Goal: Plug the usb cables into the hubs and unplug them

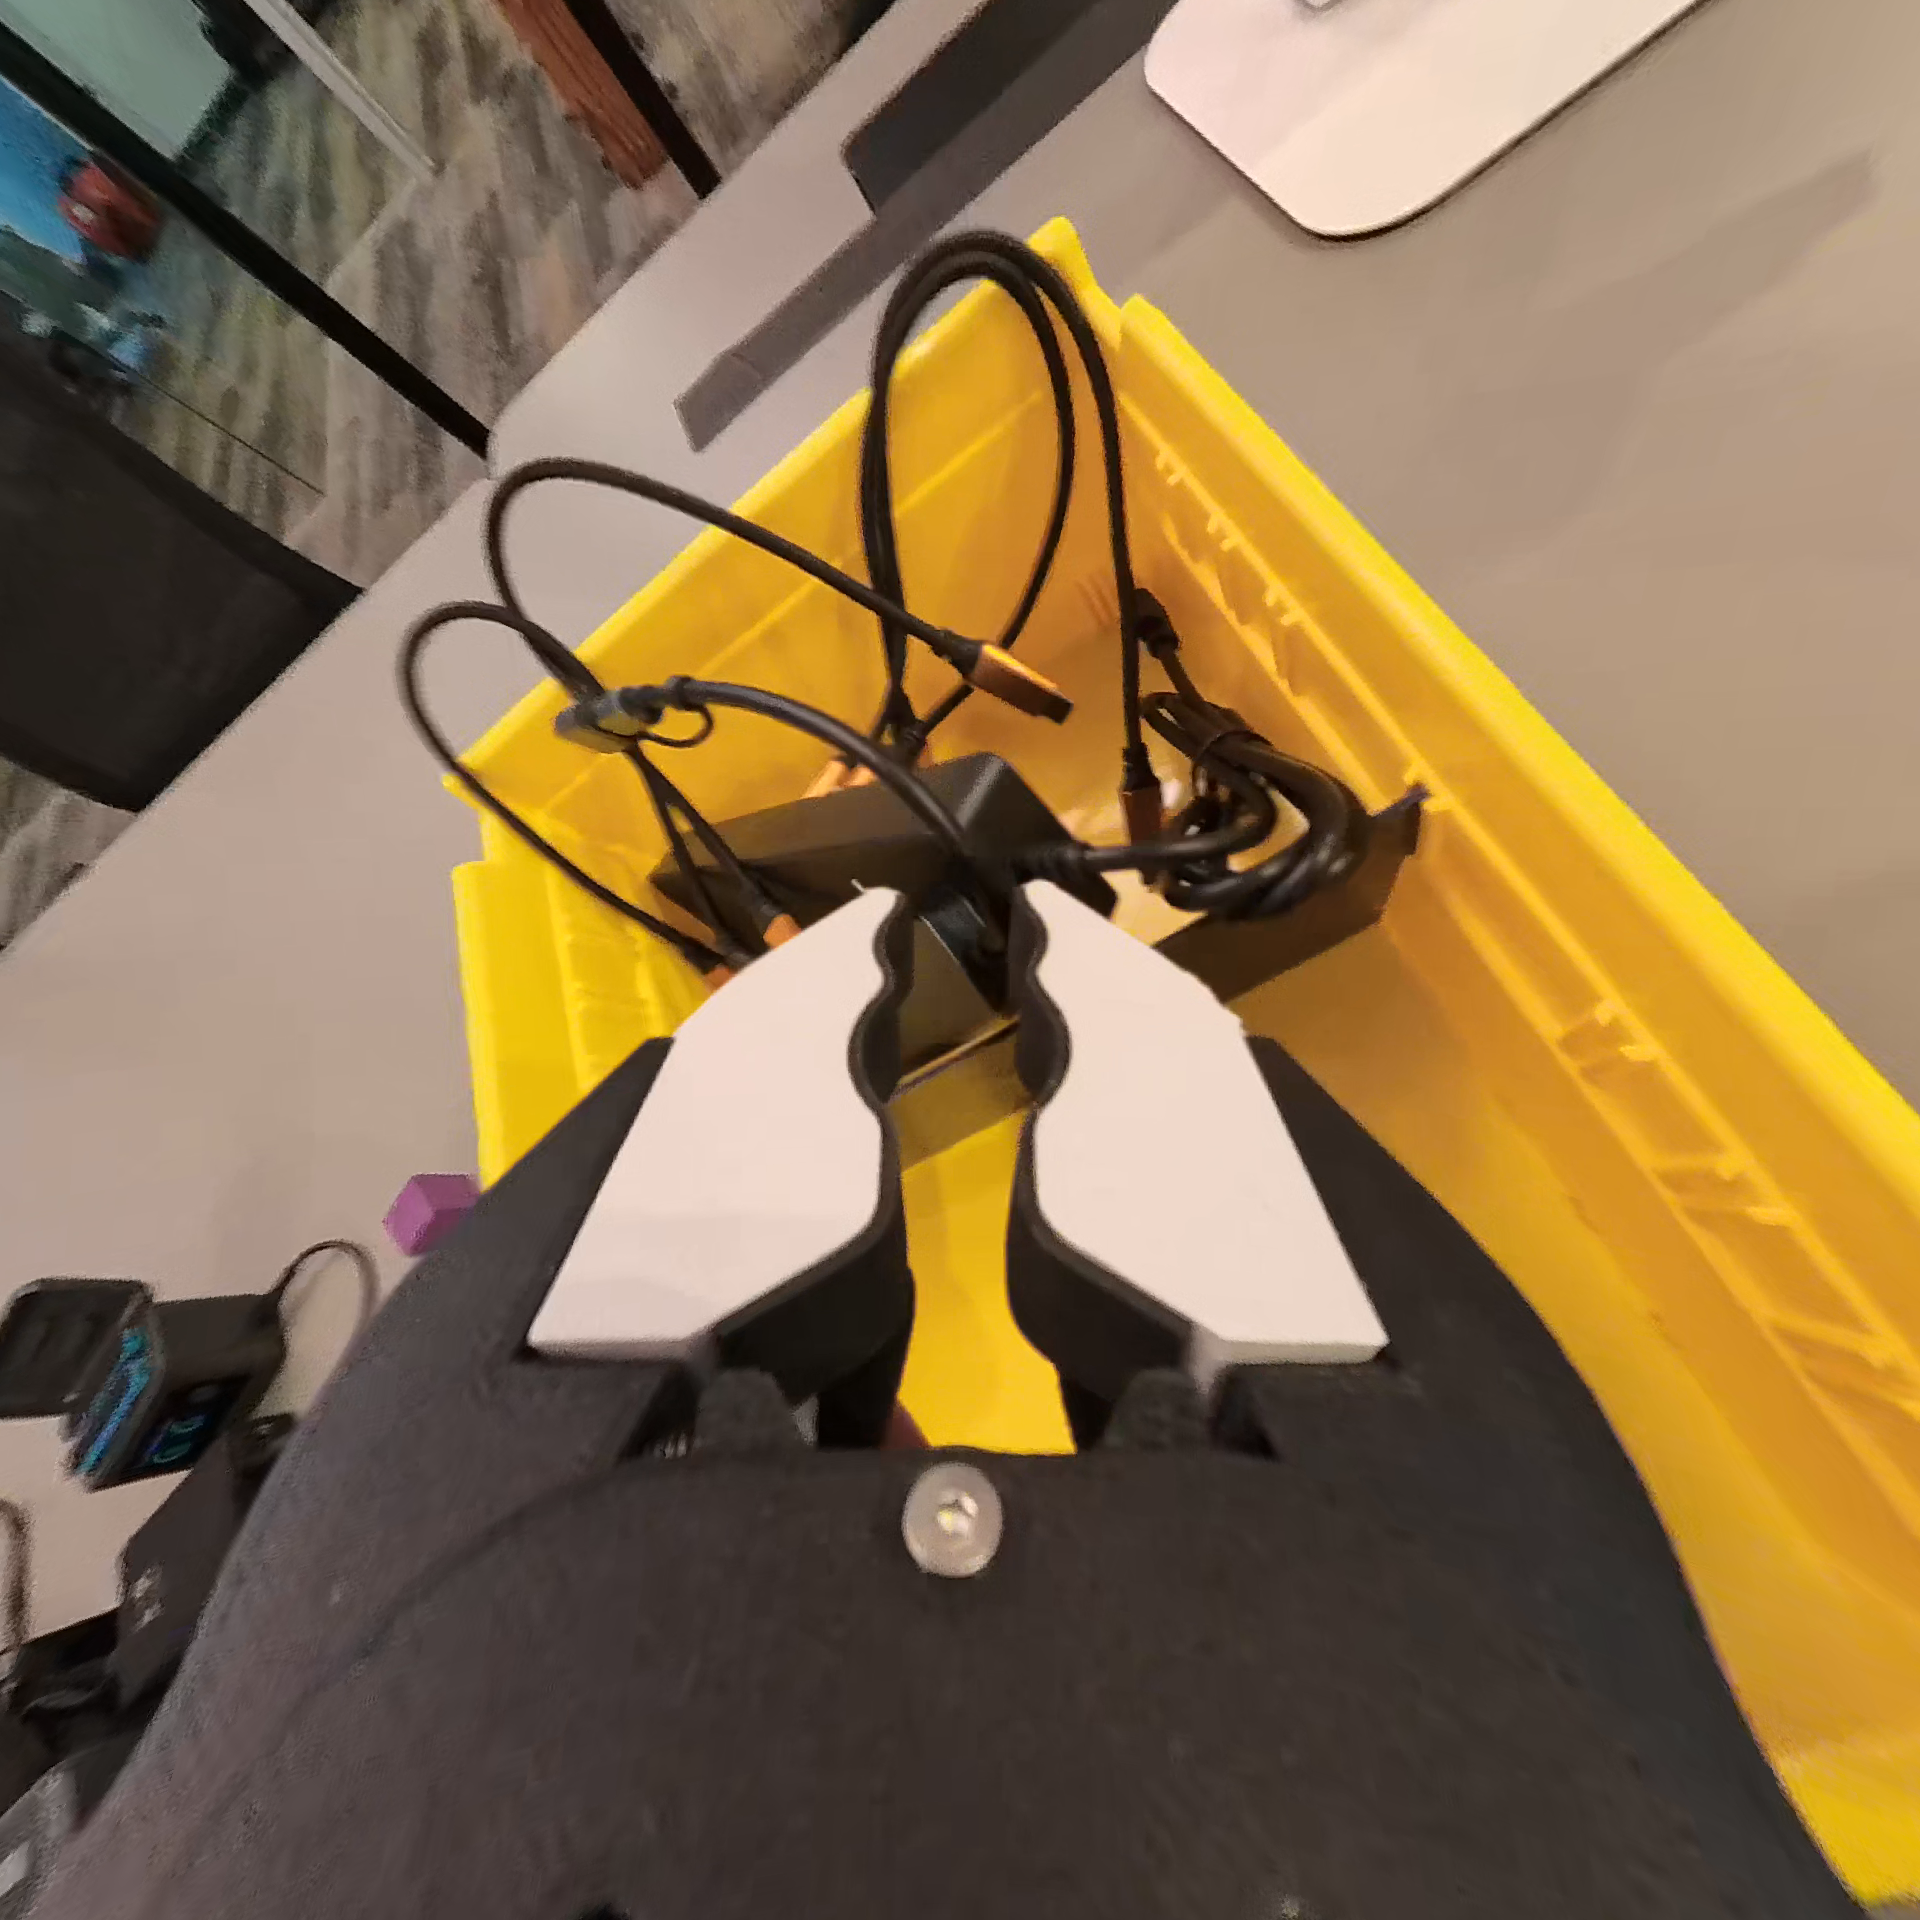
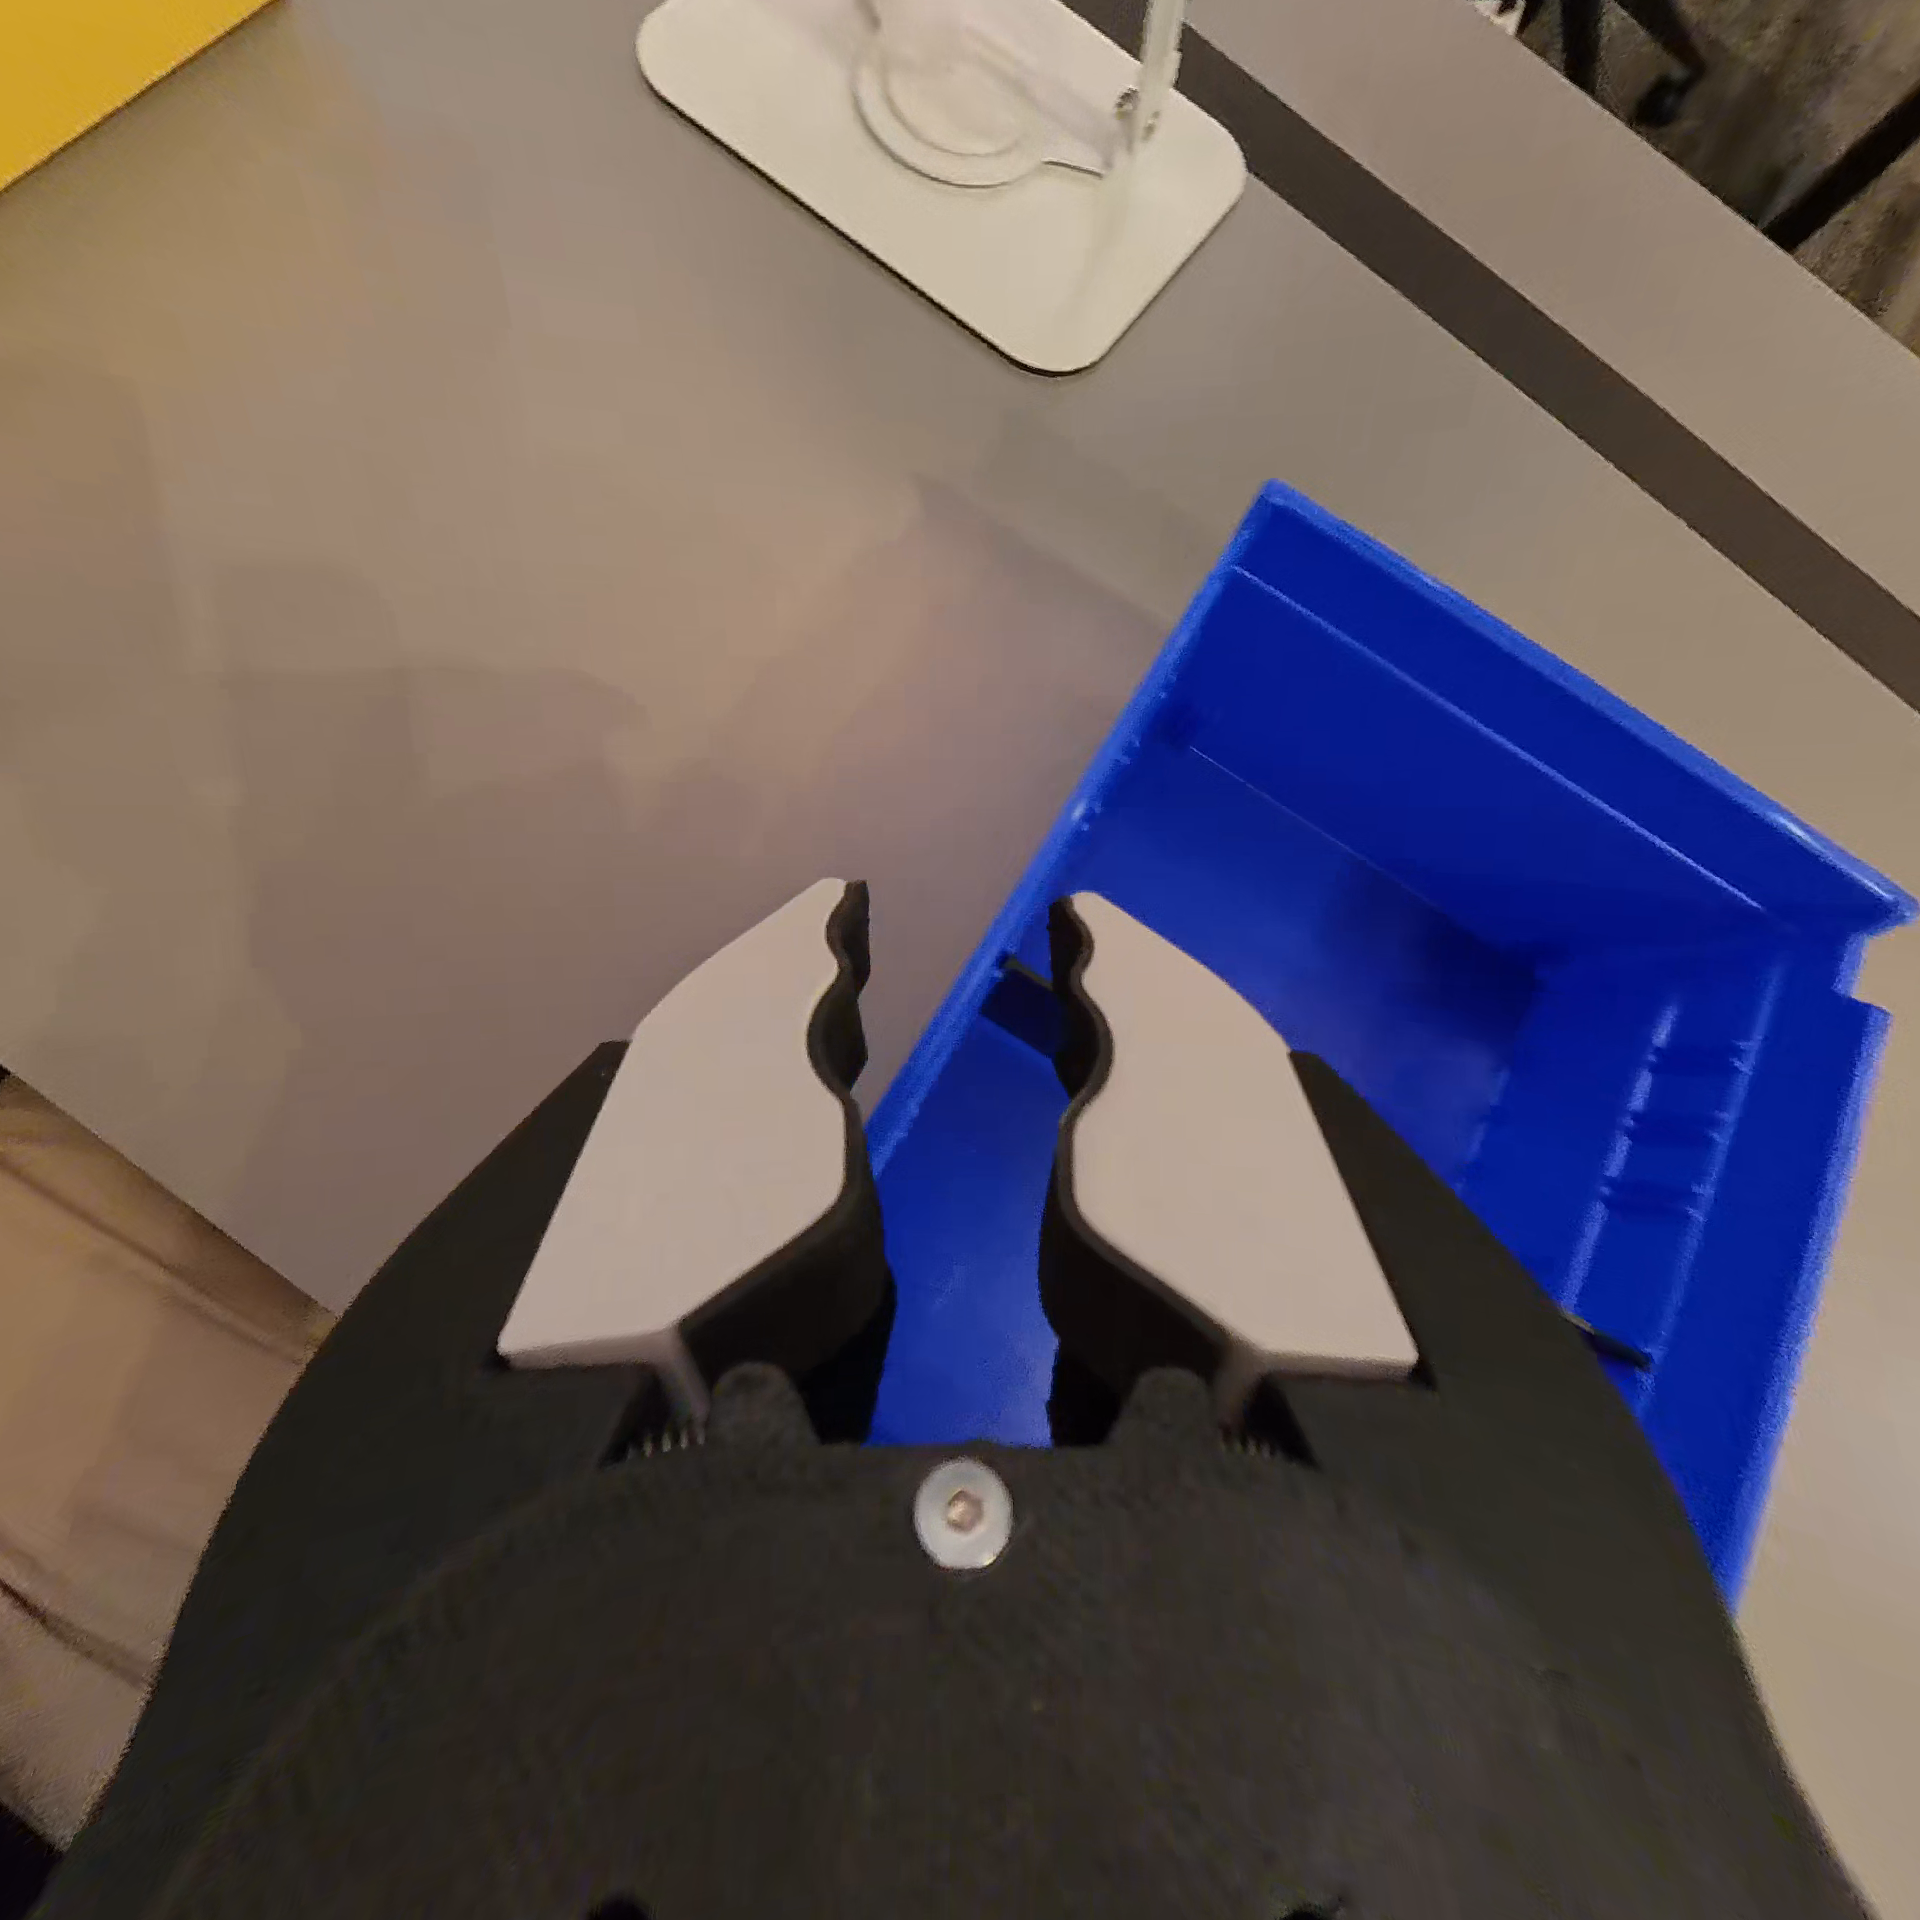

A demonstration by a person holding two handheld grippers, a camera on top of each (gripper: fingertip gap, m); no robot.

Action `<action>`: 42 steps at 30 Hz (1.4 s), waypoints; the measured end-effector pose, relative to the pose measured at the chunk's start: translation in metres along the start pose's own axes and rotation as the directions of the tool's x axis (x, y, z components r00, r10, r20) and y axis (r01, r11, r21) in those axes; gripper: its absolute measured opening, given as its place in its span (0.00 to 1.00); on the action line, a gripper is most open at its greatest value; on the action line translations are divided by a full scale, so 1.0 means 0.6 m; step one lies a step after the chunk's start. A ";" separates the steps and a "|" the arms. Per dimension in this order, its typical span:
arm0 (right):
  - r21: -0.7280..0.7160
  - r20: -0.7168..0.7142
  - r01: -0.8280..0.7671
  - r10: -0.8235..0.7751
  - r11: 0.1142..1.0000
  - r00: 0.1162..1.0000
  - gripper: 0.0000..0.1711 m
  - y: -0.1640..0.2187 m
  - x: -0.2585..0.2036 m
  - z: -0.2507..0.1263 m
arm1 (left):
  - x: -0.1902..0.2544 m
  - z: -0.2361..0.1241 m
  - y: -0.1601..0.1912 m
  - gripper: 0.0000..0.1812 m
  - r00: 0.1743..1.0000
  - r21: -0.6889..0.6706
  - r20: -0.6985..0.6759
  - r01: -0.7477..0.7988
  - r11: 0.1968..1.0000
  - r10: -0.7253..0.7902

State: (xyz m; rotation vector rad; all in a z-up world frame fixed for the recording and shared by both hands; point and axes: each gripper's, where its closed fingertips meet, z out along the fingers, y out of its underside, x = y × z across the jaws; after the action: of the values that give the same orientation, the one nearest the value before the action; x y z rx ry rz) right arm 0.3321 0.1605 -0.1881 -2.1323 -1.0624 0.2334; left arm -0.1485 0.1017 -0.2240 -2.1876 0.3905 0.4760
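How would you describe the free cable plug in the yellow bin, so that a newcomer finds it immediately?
Start at the yellow bin on the grey table. Inside lies a black hub with black cables looping above it. The plug hangs in the air above the hub on one loop; unlike its neighbours, its copper-coloured end sits in no port.

Surface: grey table (image 2: 520,520)
On it: yellow bin (image 1: 1455,935), blue bin (image 2: 1455,883), white stand base (image 2: 935,187), purple block (image 1: 426,1210)
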 end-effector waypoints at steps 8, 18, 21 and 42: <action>0.023 0.084 0.033 -0.034 0.999 0.996 0.19 -0.019 -0.054 0.018 | -0.061 -0.037 -0.030 0.02 0.989 0.143 0.107 0.083 0.986 -0.098; 0.144 0.387 -0.033 -0.026 0.989 0.922 0.23 -0.091 -0.186 0.024 | -0.149 -0.132 -0.105 0.02 0.910 0.460 0.000 0.367 0.808 -0.414; 0.177 0.516 -0.090 -0.015 0.980 0.856 0.26 -0.121 -0.246 0.019 | -0.156 -0.173 -0.144 0.02 0.874 0.558 -0.099 0.444 0.701 -0.475; -0.233 0.972 -0.847 0.081 0.478 -0.221 0.42 -0.337 -0.326 0.004 | 0.185 -0.320 -0.406 0.02 0.681 0.591 -0.702 0.720 0.363 -0.208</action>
State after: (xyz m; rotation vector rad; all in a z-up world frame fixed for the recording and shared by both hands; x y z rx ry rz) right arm 0.0803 0.0940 -0.0818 -1.3501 -0.2727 2.5247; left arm 0.0929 0.0820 -0.0006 -1.2550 0.1430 -0.6186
